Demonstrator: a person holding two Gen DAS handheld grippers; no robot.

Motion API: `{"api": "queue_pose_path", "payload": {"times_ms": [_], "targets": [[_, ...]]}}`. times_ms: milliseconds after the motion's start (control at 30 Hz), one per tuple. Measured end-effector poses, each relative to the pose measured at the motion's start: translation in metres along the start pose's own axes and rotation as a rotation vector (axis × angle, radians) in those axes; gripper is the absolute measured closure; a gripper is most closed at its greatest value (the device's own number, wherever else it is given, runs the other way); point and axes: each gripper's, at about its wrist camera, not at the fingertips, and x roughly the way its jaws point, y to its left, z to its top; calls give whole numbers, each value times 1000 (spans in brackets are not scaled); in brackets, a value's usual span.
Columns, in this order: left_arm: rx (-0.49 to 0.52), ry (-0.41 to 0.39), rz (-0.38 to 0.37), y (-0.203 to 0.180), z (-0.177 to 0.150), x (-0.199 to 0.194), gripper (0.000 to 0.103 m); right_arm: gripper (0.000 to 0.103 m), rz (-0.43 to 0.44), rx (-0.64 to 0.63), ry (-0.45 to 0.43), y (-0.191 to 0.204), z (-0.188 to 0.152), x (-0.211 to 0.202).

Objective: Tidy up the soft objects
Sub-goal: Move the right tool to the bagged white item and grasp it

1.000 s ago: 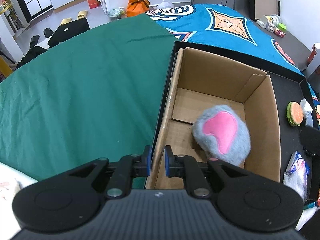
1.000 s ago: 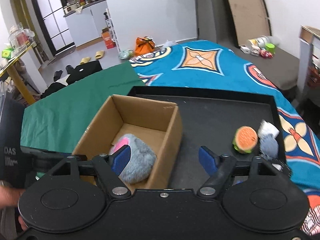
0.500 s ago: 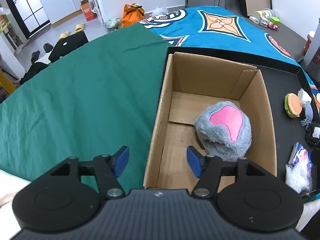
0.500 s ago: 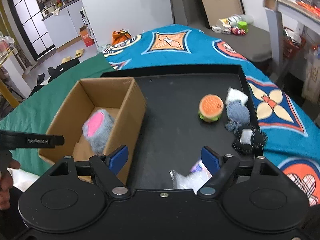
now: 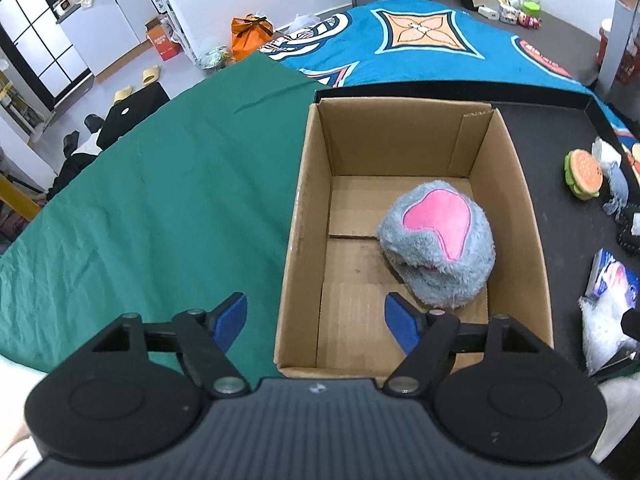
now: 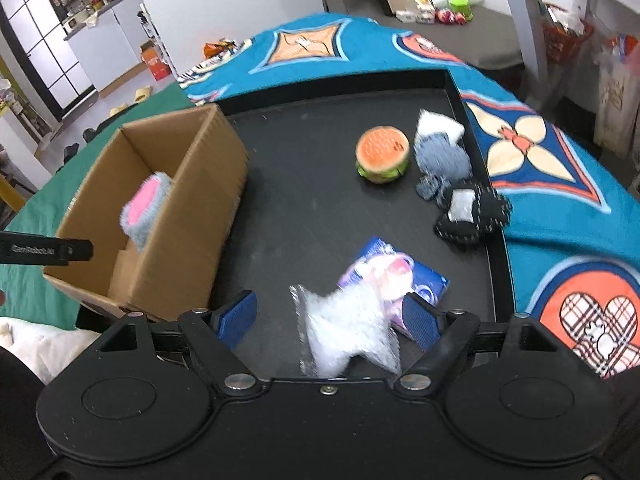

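The white fluffy toy in its clear bag (image 6: 346, 330) lies on the black tray (image 6: 304, 184) right in front of my right gripper (image 6: 331, 316), partly between its spread blue pads, with nothing clasped yet. Its long axis runs roughly from the near edge of the tray away and to the right, where its far end overlaps a blue printed packet (image 6: 416, 280); the view is a little blurred, so I cannot tell which end is the head. My right hand is plainly the nearer one, so I judge the coming move to be a short push forward and down, then a squeeze across the bag's narrow width. Further off on the tray sit a burger toy (image 6: 382, 154), a grey and white plush (image 6: 440, 156) just to its right, and a black plush (image 6: 472, 212) nearer me by the tray's right rim. To the left stands the cardboard box (image 5: 304, 216), with a grey and pink plush (image 5: 438, 248) already resting against its right wall, pink patch up. My left gripper (image 5: 316, 318) hovers over the box's near left corner, jaws wide and empty, one pad outside over the green cloth (image 5: 160, 200) and one inside the box.
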Motion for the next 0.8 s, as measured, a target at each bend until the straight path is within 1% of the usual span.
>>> {"api": "queue_pose_path", "payload": {"times_ms": [133, 333, 733, 767, 800], "targets": [[28, 12, 23, -5, 0, 2, 28, 25, 10, 48, 24, -13, -6, 8], [65, 22, 43, -13, 0, 3, 28, 39, 37, 83, 61, -24, -13, 18], [110, 47, 85, -24, 1, 7, 28, 41, 72, 119, 85, -33, -16, 33], [110, 50, 86, -24, 1, 7, 28, 52, 77, 121, 85, -34, -16, 34], [109, 52, 87, -24, 1, 8, 28, 60, 85, 121, 86, -34, -16, 35]]}}
